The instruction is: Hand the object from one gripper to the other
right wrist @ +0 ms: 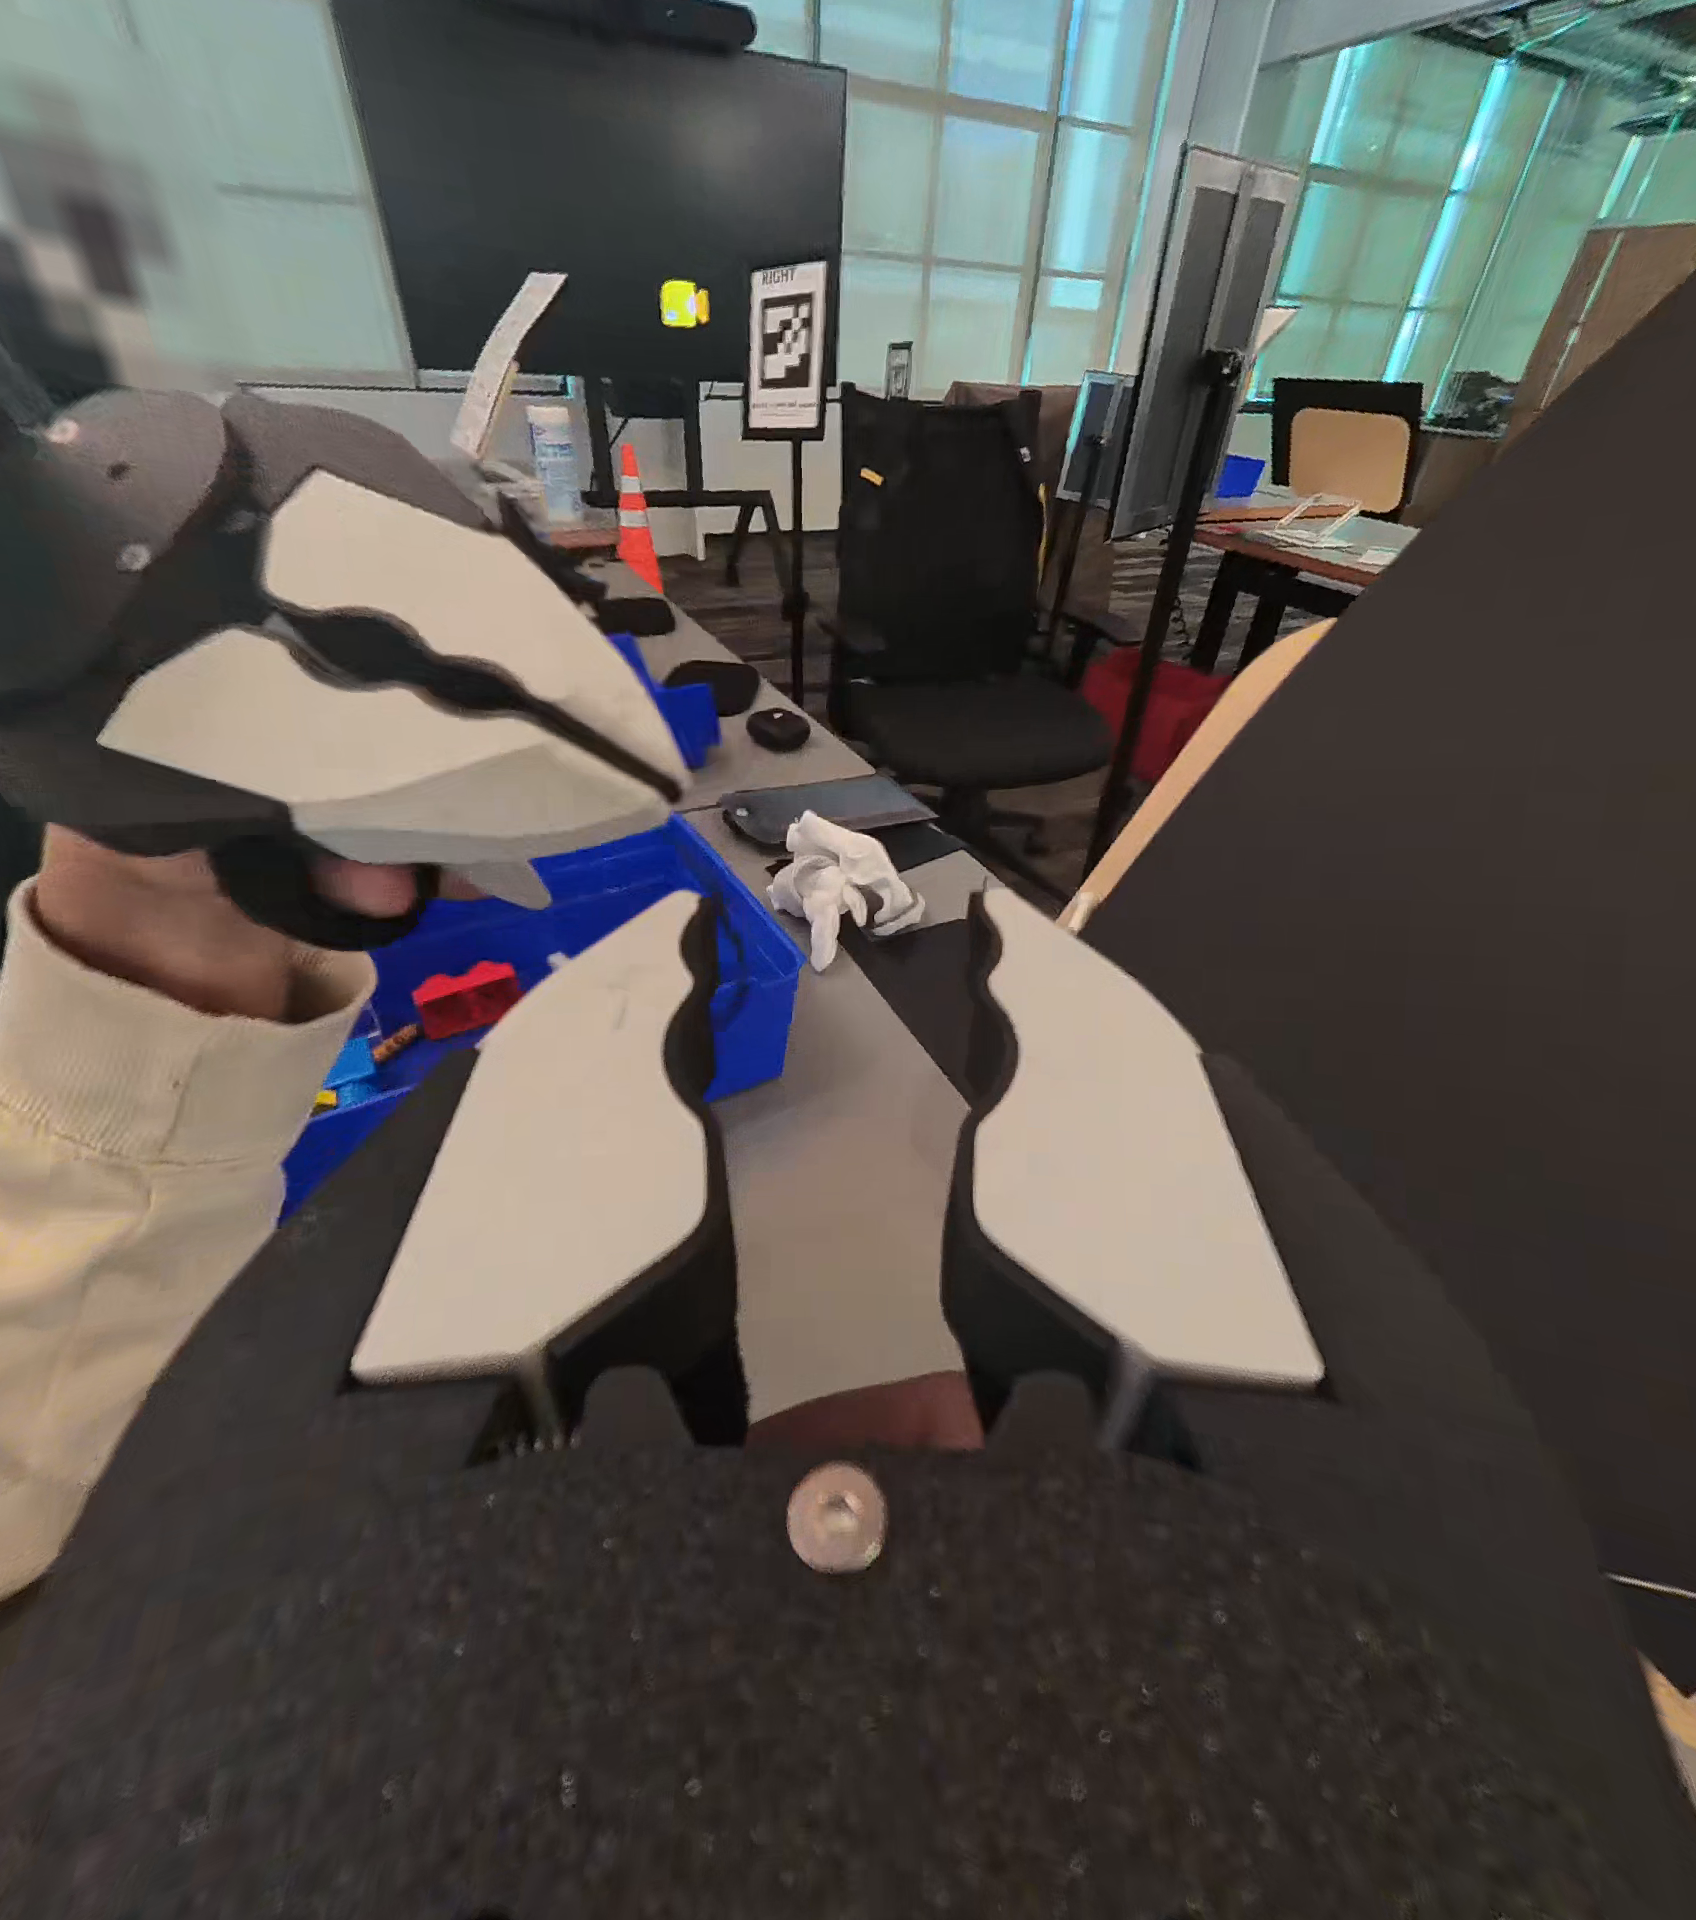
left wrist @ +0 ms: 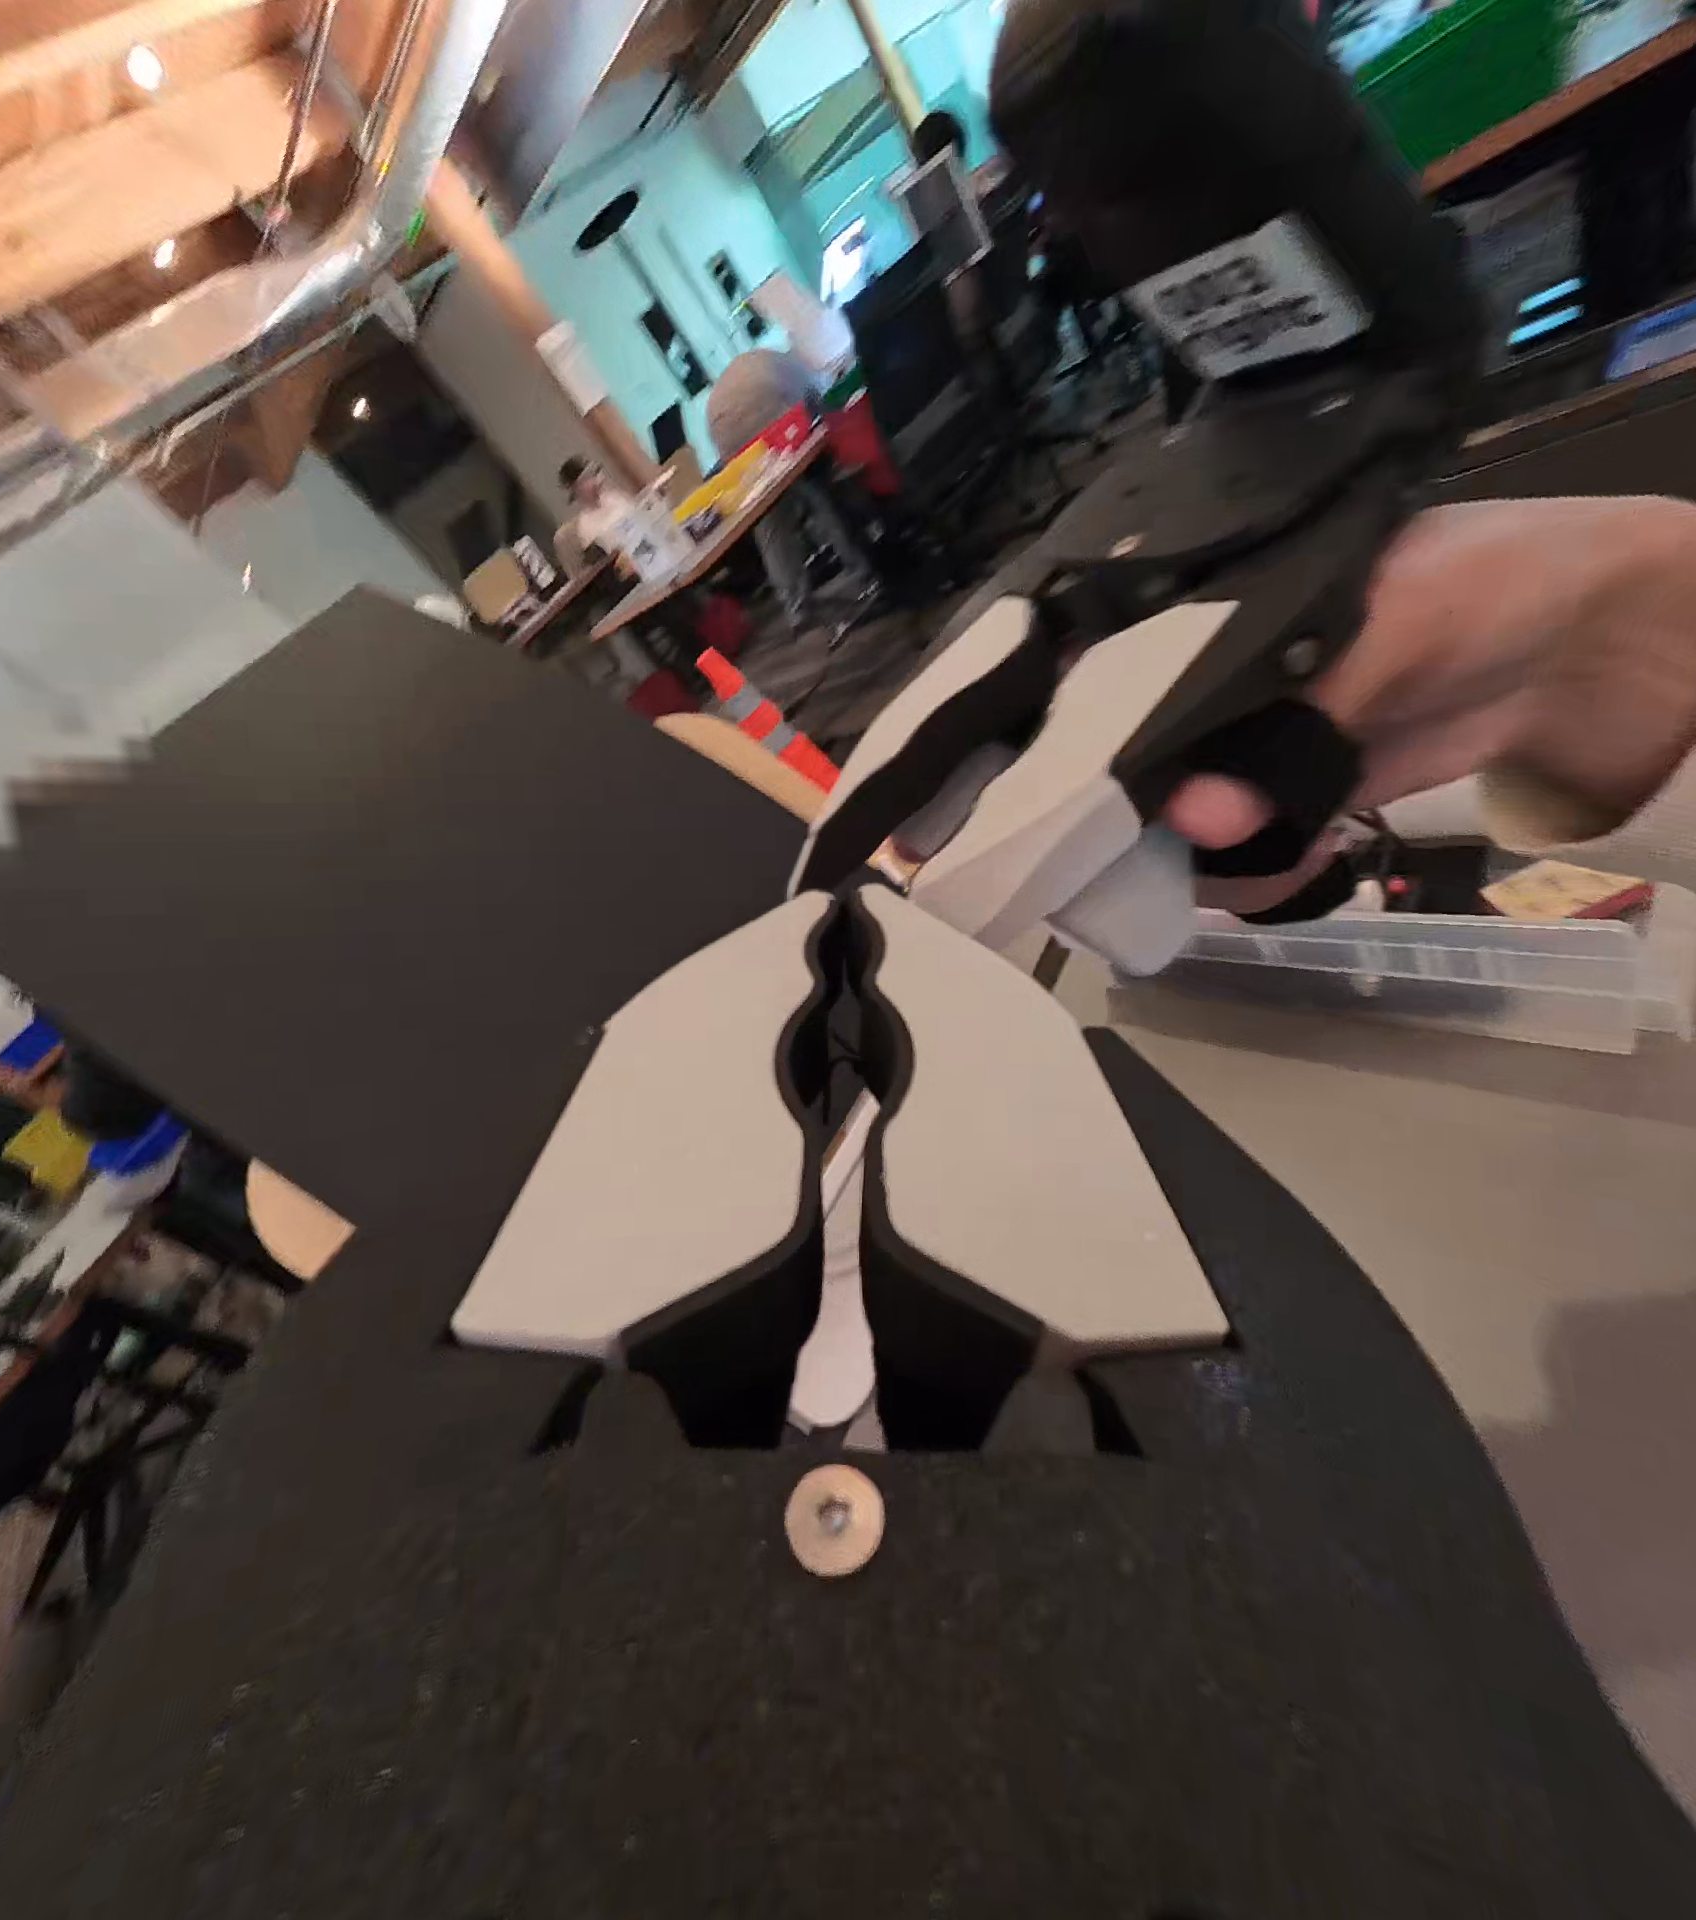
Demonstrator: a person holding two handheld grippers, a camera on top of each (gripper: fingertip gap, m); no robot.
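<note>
So, counts first: two grippers and two hands, one on each, both in cream sleeves. The table (right wrist: 823, 1164) had two blue bins on it, the big one (right wrist: 605, 914) with one red block (right wrist: 466, 997) inside and a smaller one (right wrist: 683, 707) behind it. There was also one crumpled white glove (right wrist: 839, 873), one orange cone (right wrist: 638, 520) and one black chair (right wrist: 937, 623) further back. The left wrist view added one clear plastic case (left wrist: 1395, 966).

The left gripper (left wrist: 839, 902) was clenched, pads pressed together right up to the tips. In the little oval gap between them you could see one thin black strand (left wrist: 846, 1044). That's the only thing it seemed to be pinching, and honestly I couldn't tell what it was. Its long axis ran along the fingers, pointing out toward the tips.

The right gripper (right wrist: 833, 914) was spread wide with nothing between its fingers, just bare table behind. It sat just below and beside the left gripper's tip, not touching. A thin dark line showed right at its left fingertip, roughly upright over the big bin. It could've been the same strand hanging down, but I couldn't say for sure.

The right hand (left wrist: 1509, 675) was pretty motion-blurred.
</note>
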